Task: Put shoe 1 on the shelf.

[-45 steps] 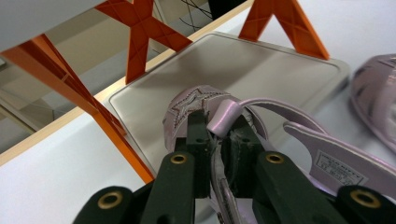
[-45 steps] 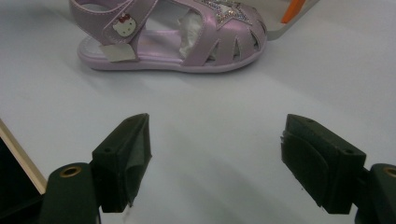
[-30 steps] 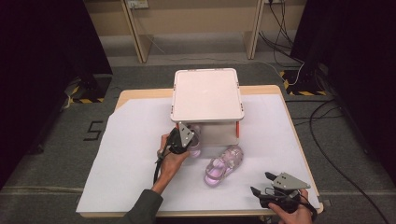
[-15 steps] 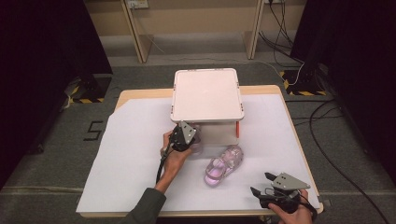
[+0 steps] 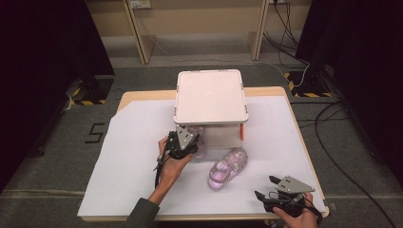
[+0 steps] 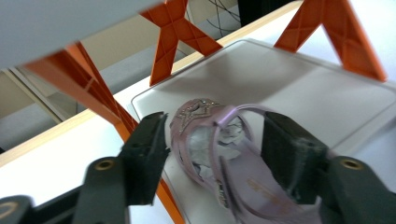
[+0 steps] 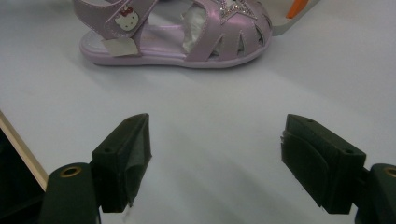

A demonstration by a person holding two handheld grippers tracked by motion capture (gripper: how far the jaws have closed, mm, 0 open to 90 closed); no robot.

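Note:
Two pink child's sandals are on the table. One sandal (image 6: 210, 135) sits on the grey lower tray (image 6: 303, 88) of a small rack, toe pointing away, and my left gripper (image 6: 215, 140) is shut on its sides. From above, that left gripper (image 5: 192, 142) reaches under the rack's white top (image 5: 211, 95), which partly hides this sandal (image 5: 200, 138). The other sandal (image 5: 227, 167) lies on the white sheet in front of the rack, side-on in the right gripper view (image 7: 173, 32). My right gripper (image 5: 266, 187) rests open near the front right corner, well short of it, with nothing between its fingers (image 7: 123, 158).
The rack stands on orange X-shaped legs (image 6: 177, 37) at the table's back middle. A white sheet (image 5: 133, 142) covers the wooden table (image 5: 138, 95). Cables (image 5: 342, 123) run over the floor to the right.
Hardly anything has moved: the left gripper has edged slightly at the rack's front with the sandal. The right gripper and the loose sandal are where they were.

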